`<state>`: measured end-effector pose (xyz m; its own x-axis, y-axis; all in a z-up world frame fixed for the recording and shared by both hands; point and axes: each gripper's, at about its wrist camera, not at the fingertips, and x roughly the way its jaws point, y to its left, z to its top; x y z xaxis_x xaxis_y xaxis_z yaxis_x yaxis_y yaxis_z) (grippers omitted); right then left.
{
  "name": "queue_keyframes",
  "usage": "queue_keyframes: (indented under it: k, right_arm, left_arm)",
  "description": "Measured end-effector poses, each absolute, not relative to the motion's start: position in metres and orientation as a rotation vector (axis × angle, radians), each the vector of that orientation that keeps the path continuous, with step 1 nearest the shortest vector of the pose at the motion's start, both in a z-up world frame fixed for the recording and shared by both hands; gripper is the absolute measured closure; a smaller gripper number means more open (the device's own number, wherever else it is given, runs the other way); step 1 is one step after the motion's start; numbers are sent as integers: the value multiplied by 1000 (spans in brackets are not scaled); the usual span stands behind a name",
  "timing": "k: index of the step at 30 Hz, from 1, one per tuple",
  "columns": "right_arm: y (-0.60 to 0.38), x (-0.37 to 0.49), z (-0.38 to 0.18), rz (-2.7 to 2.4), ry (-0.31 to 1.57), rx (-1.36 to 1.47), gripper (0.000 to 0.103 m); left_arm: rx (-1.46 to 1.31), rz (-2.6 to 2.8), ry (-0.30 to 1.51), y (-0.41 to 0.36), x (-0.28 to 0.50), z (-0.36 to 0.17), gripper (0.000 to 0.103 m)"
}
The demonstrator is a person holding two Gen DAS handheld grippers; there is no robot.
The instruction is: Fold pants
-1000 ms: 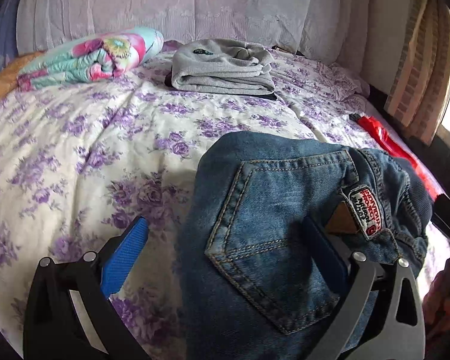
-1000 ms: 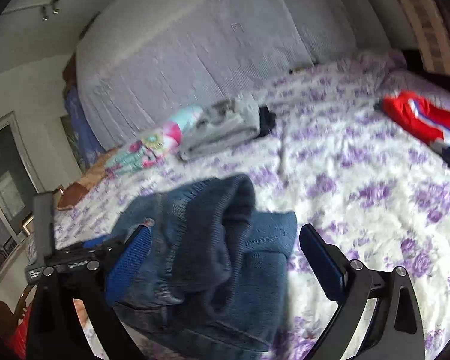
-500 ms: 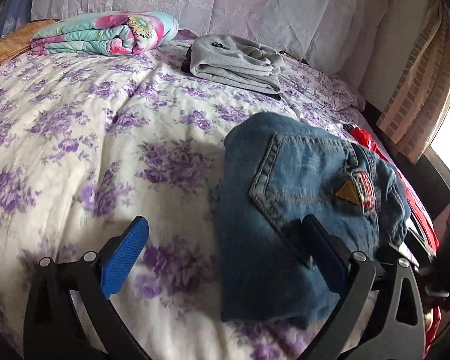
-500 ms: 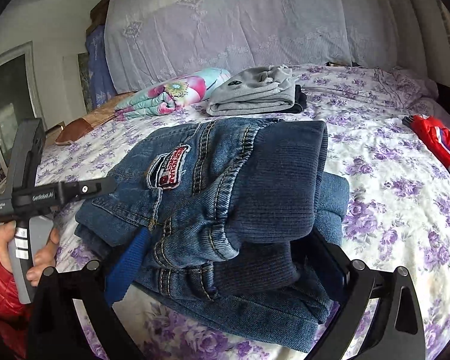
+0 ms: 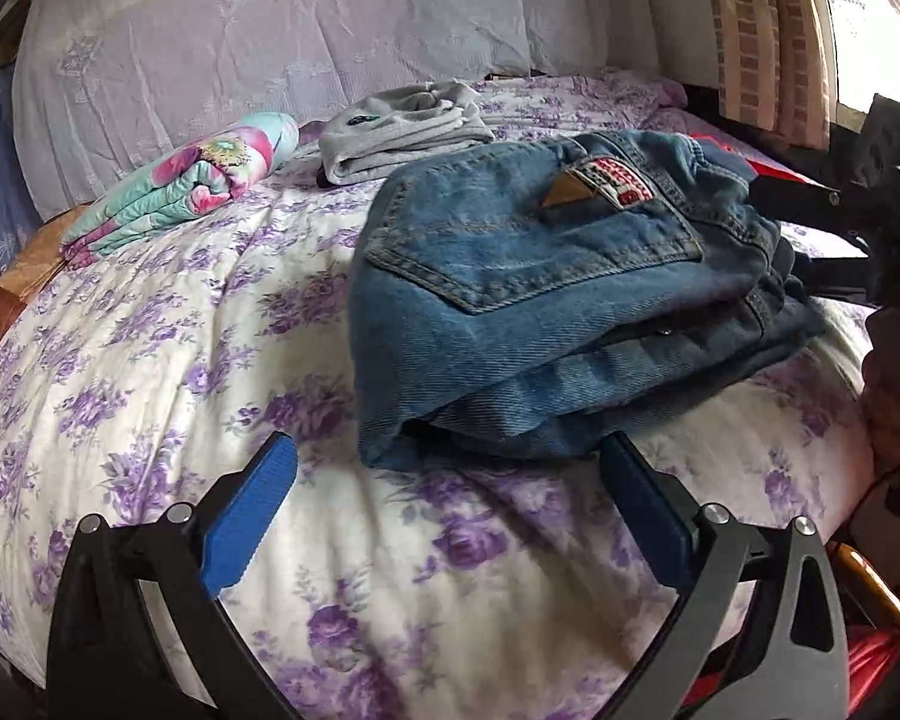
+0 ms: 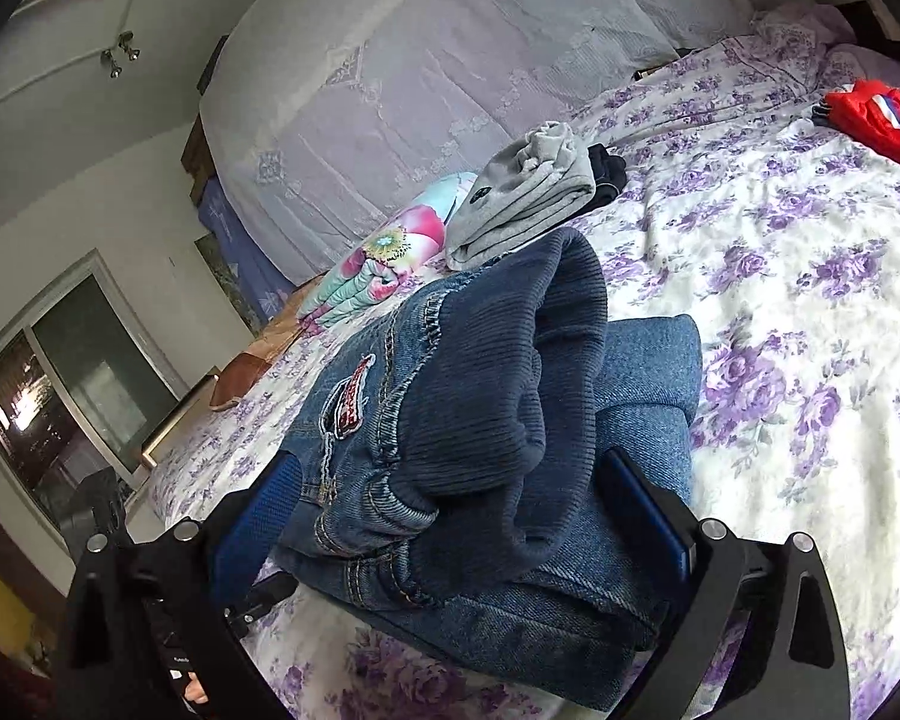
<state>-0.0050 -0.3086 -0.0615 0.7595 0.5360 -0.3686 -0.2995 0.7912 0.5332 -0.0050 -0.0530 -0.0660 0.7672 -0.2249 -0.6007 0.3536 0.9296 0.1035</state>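
The blue denim pants (image 5: 546, 300) lie folded in a thick bundle on the floral bed, back pocket and red patch on top. They also show in the right wrist view (image 6: 480, 450), ribbed waistband up. My left gripper (image 5: 450, 498) is open and empty, just in front of the bundle's near edge. My right gripper (image 6: 450, 504) is open, its jaws either side of the bundle's waistband end, not squeezing it. The right gripper also shows at the far right of the left wrist view (image 5: 840, 240).
Folded grey garment (image 5: 402, 132) and a rolled floral blanket (image 5: 192, 180) lie toward the headboard. A red garment (image 6: 882, 120) lies on the bed's far right. The bedspread (image 5: 150, 360) spreads left of the pants. A window (image 6: 60, 396) is at the left wall.
The pants went from held up to lying on the bed. My left gripper drew back from the bundle. The right gripper stayed around the waistband end and tilted.
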Motion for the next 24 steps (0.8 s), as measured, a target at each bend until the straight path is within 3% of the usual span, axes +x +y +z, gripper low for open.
queue_keyframes:
  k: [11,17,24]
  right_arm:
    - [-291,0,-60,393,583,337,3]
    - [-290,3,-59,385,588,331,3]
    - [-290,3,-61,387,587,335,3]
  left_arm:
    - [36,-357,682,4,18,-52,4]
    - [89,-258,535,-4,0,-37,4]
    - [120,-295,572,-12,3,-40,4]
